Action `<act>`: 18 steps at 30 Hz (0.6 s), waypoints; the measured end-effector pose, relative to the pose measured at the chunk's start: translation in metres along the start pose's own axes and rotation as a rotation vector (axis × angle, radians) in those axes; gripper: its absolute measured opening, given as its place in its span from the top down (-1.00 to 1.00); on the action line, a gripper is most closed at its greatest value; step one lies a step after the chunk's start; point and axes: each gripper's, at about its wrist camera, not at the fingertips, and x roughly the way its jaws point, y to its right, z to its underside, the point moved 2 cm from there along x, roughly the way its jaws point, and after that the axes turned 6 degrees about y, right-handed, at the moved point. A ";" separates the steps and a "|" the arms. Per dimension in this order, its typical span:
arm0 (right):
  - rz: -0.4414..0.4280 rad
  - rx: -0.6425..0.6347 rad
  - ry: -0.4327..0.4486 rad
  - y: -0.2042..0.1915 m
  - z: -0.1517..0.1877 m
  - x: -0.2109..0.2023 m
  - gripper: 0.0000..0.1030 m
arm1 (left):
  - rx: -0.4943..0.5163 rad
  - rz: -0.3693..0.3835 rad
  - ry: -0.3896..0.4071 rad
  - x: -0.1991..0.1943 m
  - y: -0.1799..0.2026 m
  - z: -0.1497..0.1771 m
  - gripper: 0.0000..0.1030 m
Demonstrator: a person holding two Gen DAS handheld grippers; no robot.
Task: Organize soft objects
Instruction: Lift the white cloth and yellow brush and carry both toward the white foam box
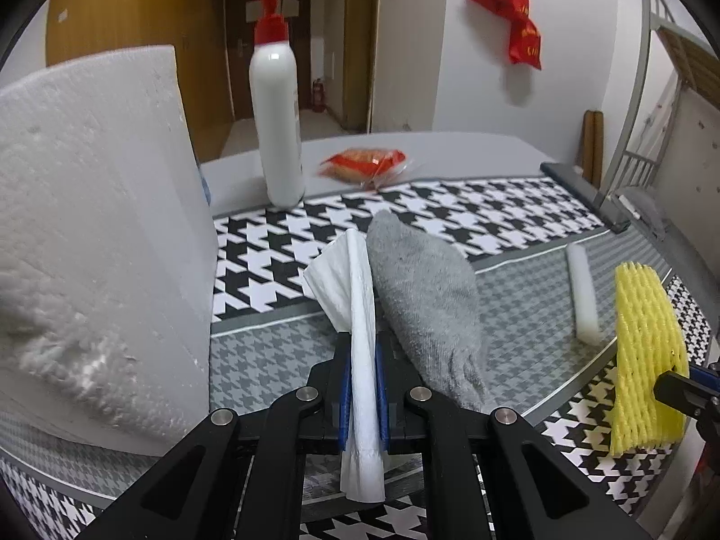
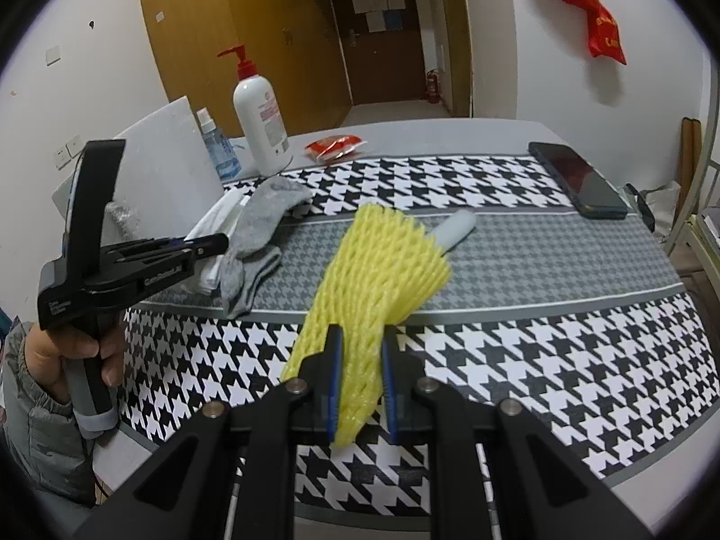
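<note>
My left gripper (image 1: 362, 351) is shut on a white folded tissue (image 1: 355, 297), held just above the table beside a grey sock (image 1: 427, 297) that lies on the cloth. My right gripper (image 2: 362, 342) is shut on a yellow foam net sleeve (image 2: 378, 261), held above the houndstooth tablecloth (image 2: 540, 351). The yellow net also shows at the right of the left wrist view (image 1: 643, 351). A white foam stick (image 1: 582, 292) lies on the grey band; its tip shows behind the net (image 2: 459, 225). The left gripper, tissue and sock (image 2: 261, 225) show at the left of the right wrist view.
A big white foam block (image 1: 90, 225) stands close at the left. A white pump bottle (image 1: 279, 112), a small spray bottle (image 2: 218, 144) and a red snack packet (image 1: 364, 164) stand at the table's back. A black phone (image 2: 576, 177) lies at the right.
</note>
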 end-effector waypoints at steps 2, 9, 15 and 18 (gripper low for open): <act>0.005 -0.001 0.014 -0.001 -0.002 -0.003 0.63 | 0.004 0.008 0.017 -0.005 0.001 -0.001 0.80; 0.010 0.036 0.065 -0.003 -0.006 -0.011 0.63 | 0.007 0.034 0.099 -0.033 0.000 -0.006 0.80; 0.016 0.056 0.089 -0.010 -0.007 -0.012 0.63 | 0.025 0.052 0.175 -0.063 -0.004 -0.010 0.80; 0.025 0.060 0.096 -0.013 -0.008 -0.013 0.63 | 0.029 0.069 0.196 -0.074 -0.006 -0.010 0.80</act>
